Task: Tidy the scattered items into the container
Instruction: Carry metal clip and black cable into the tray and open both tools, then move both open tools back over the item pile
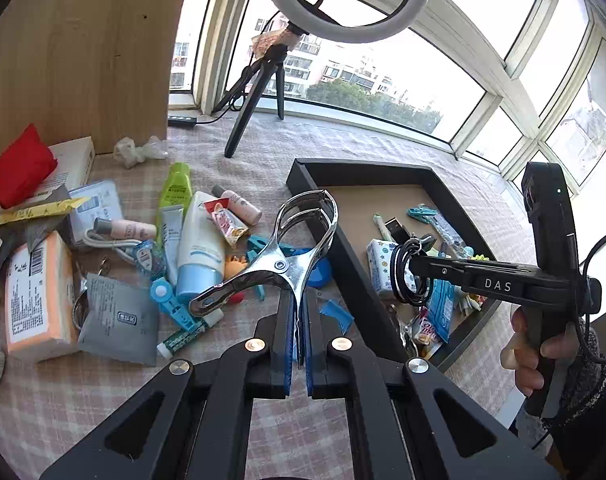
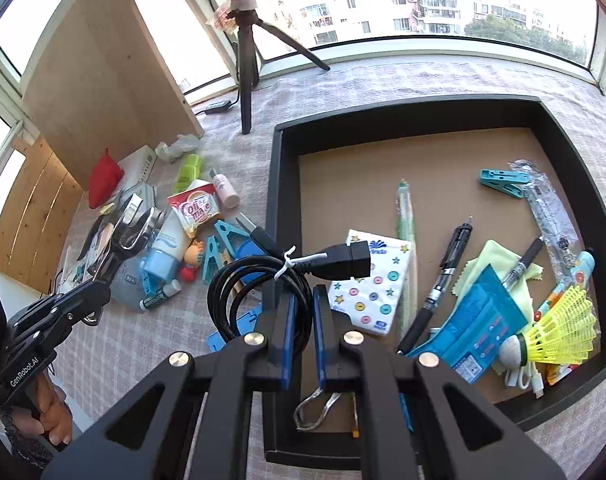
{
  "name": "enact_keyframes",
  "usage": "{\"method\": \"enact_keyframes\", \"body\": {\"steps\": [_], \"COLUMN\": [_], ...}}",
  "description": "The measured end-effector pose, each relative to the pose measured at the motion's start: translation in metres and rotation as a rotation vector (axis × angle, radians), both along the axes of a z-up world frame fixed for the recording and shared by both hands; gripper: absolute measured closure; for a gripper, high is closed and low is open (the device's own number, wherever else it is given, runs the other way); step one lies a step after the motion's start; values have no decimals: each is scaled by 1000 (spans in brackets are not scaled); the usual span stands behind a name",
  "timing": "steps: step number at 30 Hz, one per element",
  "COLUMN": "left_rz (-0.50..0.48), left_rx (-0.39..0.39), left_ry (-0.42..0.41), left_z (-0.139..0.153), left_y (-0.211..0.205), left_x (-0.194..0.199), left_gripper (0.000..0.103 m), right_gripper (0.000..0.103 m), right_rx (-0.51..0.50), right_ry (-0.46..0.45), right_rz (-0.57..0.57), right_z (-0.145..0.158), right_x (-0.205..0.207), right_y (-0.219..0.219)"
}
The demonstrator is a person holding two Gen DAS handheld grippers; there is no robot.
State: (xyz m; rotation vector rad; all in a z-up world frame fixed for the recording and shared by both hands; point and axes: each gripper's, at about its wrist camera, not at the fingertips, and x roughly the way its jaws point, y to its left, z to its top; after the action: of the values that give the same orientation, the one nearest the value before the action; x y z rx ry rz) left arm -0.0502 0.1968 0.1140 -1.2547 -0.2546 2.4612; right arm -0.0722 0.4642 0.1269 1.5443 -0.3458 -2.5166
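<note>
Left wrist: L gripper (image 1: 299, 320) clenched on metal clip (image 1: 279, 256) above tablecloth (image 1: 263, 148) clutter, R gripper (image 2: 303, 312) pinching coiled cable (image 2: 259, 280) over tray (image 2: 423, 112) edge.

The left gripper (image 1: 299, 320) pinches one handle of a large metal clip (image 1: 279, 256) above the checked cloth (image 1: 263, 420). To the right, the right gripper (image 1: 413, 266) holds a coiled black cable (image 1: 407, 276) over the black tray (image 1: 303, 176).

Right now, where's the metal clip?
Clamped in the left gripper, the metal clip hangs over the clutter, just left of the black tray.
</note>
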Motion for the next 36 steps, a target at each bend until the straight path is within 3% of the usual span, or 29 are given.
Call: {"method": "enact_keyframes", "body": {"steps": [9,16,17,18,19,20,26,30,36], "left_rz": [-109,-164,-166,-170,-168,-164,-165,-148,-55], "left_rx": [-16,-19,-26,-40,-52,-49,-44,-43,-34], "left_ry": [34,31,28,12,-3,4,22,26,-1], "left_z": [5,1,1,0,-1,-1,3,4,-1], "left_y": [75,118,122,126,129,129,119,105,46], "left_x": [-62,-78,-79,-81,-83,-82,-74,-66,-48], "left_gripper": [99,99,92,81,50,41,53,55,55], "right_gripper": [94,93,82,56,44,36,36,36,36], "right_rx": [44,53,58,75,96,107,123,107,75], "right_ry": [13,-15,-15,-19,-9,15,45,40,59], "right_rz": [-140,-185,-195,-207,-218,-225,-182,-132,23], "right_z": [8,-1,-2,-2,0,3,12,10,8], "right_x": [-13,-15,-15,-16,-16,-15,-18,-19,-13], "right_y": [73,97,99,100,99,99,83,66,19]}}
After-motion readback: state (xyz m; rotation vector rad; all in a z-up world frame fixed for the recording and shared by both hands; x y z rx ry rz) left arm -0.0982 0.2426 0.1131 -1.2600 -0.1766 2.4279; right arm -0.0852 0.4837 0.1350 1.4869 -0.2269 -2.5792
